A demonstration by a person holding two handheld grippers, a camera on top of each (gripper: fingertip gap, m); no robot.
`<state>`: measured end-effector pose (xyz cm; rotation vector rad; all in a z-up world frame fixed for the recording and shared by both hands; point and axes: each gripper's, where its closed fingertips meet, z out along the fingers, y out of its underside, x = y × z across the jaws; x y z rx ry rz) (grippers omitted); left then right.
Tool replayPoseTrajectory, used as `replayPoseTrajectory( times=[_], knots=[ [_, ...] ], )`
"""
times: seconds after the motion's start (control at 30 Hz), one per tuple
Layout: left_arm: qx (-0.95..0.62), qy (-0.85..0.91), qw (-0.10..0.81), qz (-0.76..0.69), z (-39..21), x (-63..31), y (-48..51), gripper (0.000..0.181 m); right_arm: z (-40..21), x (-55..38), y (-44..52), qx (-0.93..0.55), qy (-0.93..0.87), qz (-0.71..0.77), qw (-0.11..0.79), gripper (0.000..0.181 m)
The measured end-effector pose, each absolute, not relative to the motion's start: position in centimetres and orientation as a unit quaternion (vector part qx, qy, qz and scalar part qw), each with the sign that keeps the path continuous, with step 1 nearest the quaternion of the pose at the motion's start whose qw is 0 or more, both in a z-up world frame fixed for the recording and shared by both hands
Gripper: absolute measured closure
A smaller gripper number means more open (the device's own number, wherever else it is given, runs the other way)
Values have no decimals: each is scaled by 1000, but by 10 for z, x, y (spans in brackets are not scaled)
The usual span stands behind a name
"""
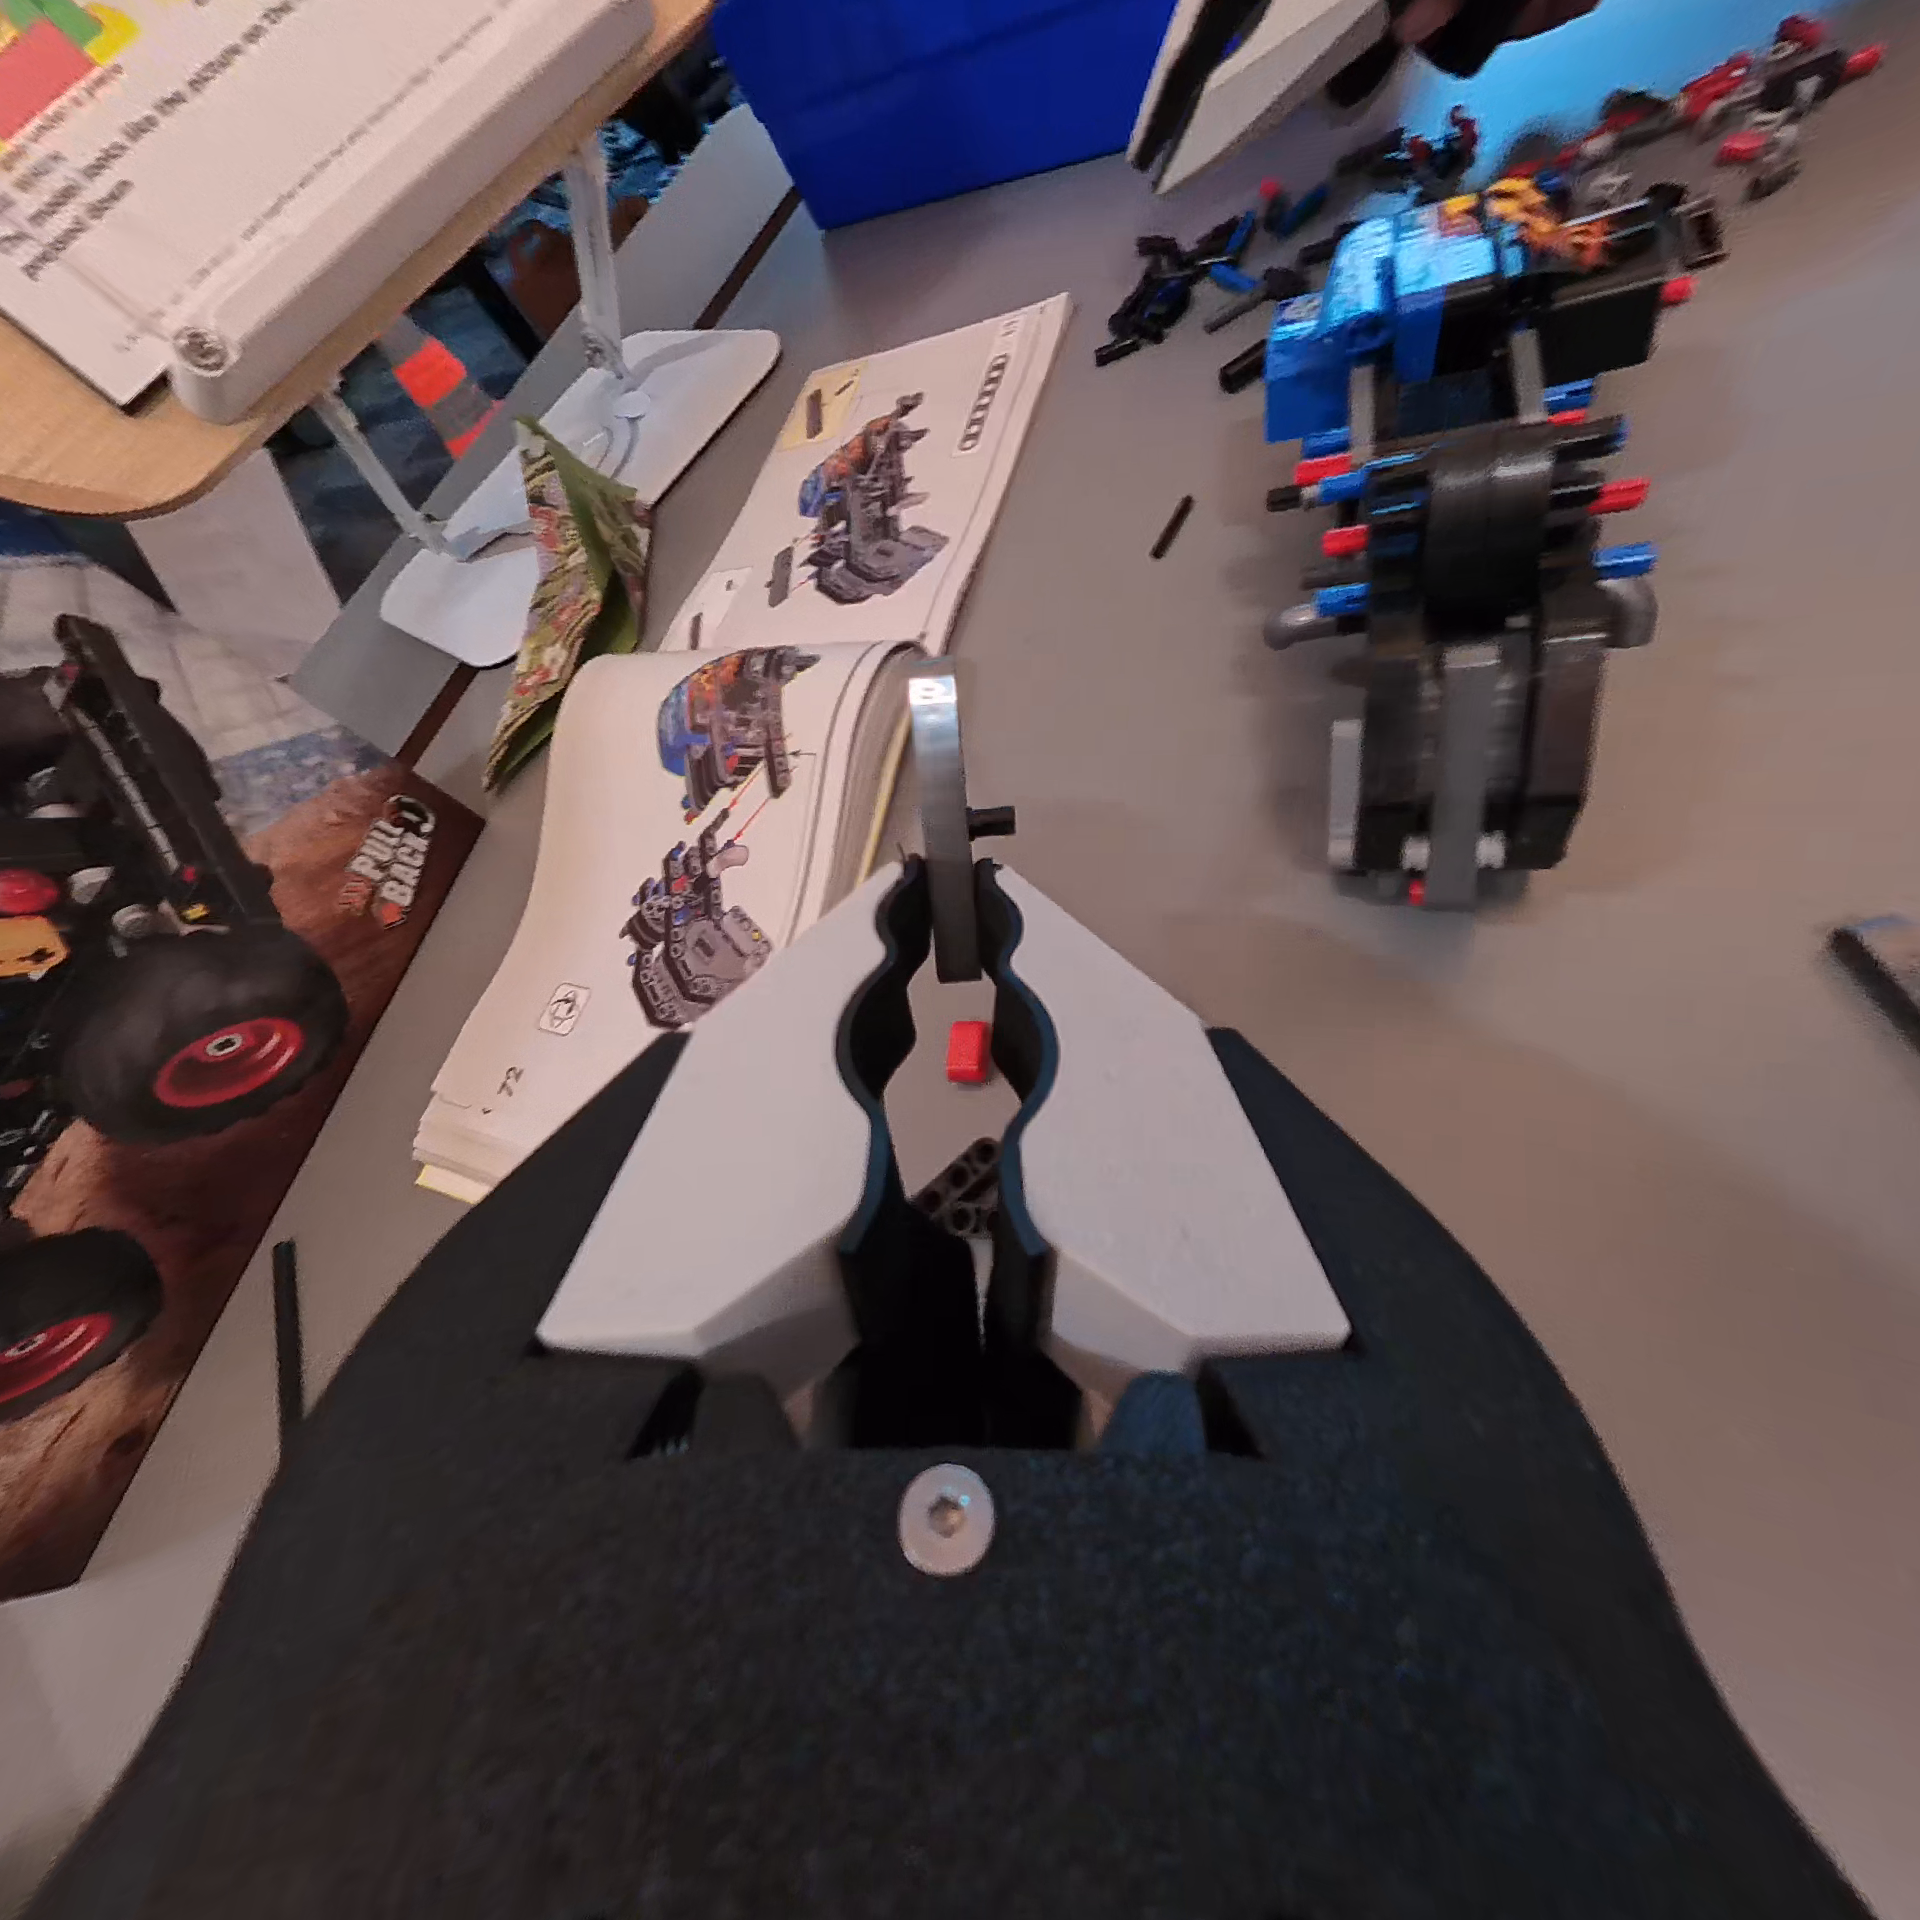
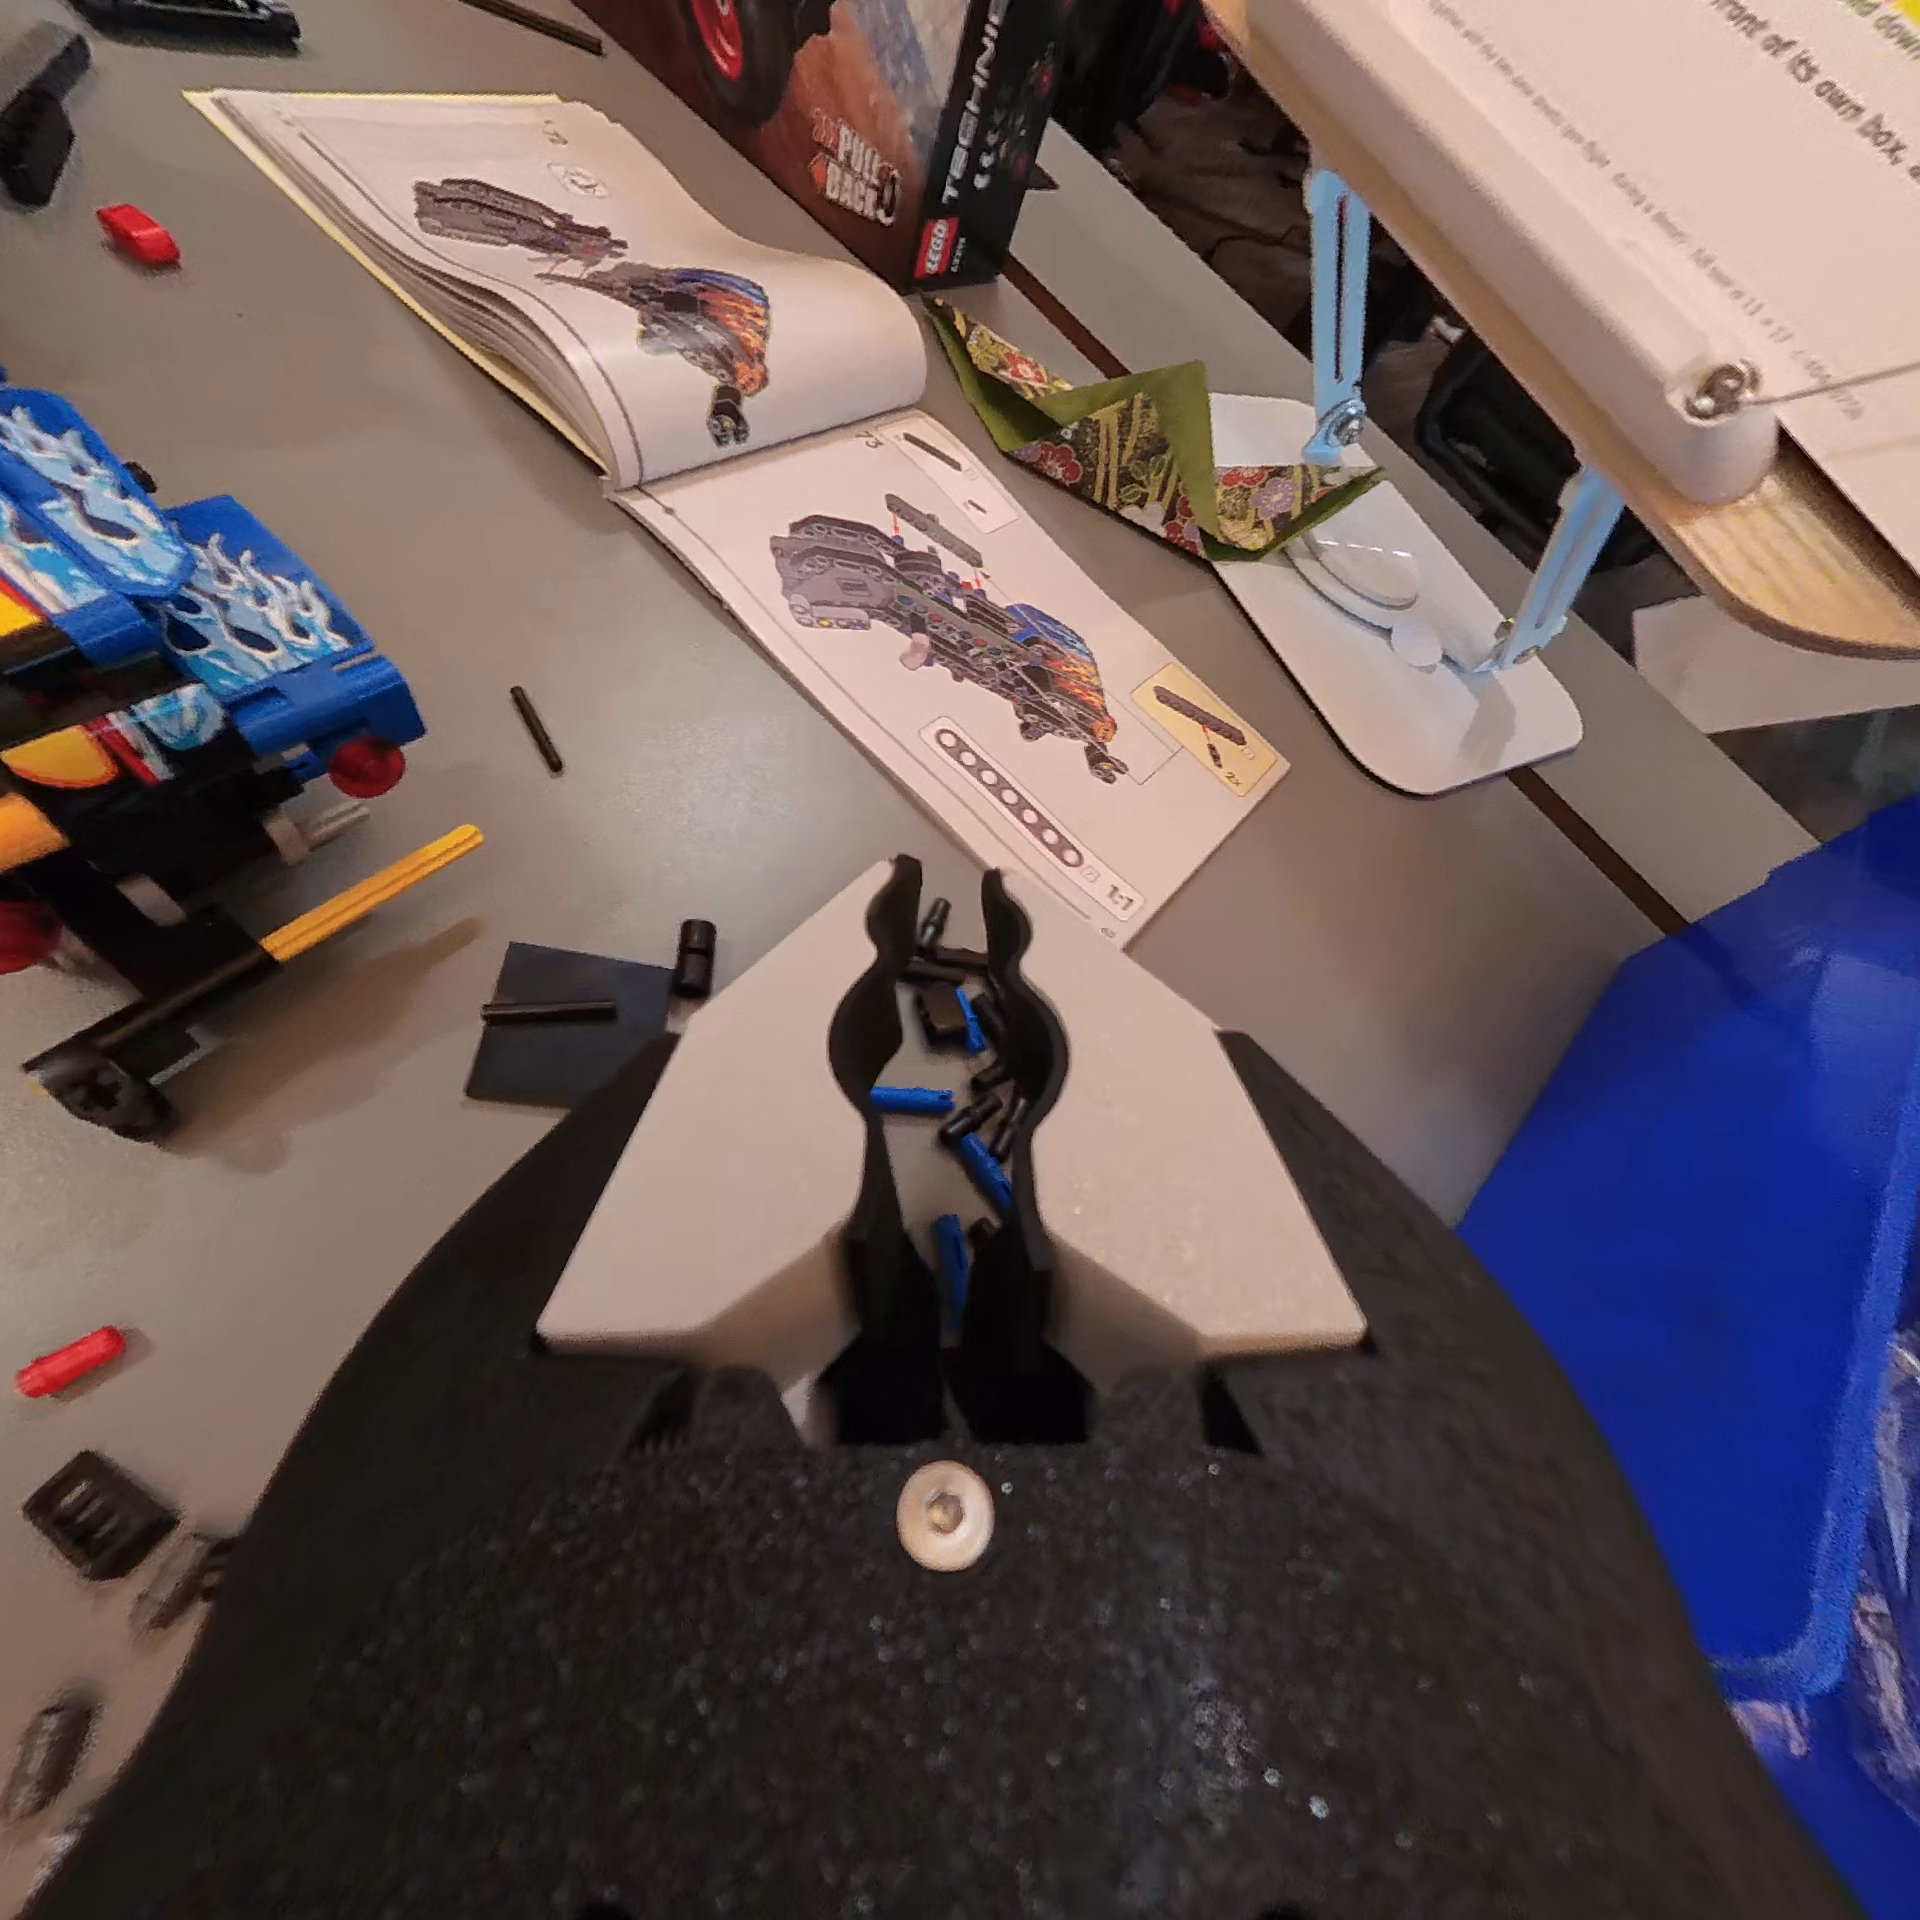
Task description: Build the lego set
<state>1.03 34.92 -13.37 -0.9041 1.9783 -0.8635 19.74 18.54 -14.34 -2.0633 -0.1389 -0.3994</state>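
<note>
Between left hand-held gripper [image 1: 948, 883] fingertips, grey beam [image 1: 943, 821] — lower end hidden, model [image 1: 1455, 582] blurred.

Under me the flat grey table [image 2: 727, 727] carries an open paper instruction booklet [image 2: 790, 436] upper centre, loose blue and black plastic pins [image 2: 971, 1132] below it.

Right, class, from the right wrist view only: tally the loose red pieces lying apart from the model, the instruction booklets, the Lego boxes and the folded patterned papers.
Loose red pieces: 2
Instruction booklet: 1
Lego box: 1
Folded patterned paper: 1
Total: 5
</note>
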Motion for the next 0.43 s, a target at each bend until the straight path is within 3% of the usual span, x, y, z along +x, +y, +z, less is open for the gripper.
replayPoseTrajectory(
  times=[0.33,0.43],
  knots=[
    [-270,797,321,-434,-87,-28,281,175,-91,91,185,-806,-172,-24,566,163],
    [-265,846,292,-359,-101,-42,251,175,-83,15,173,-798,-226,80,553,154]
  ],
)
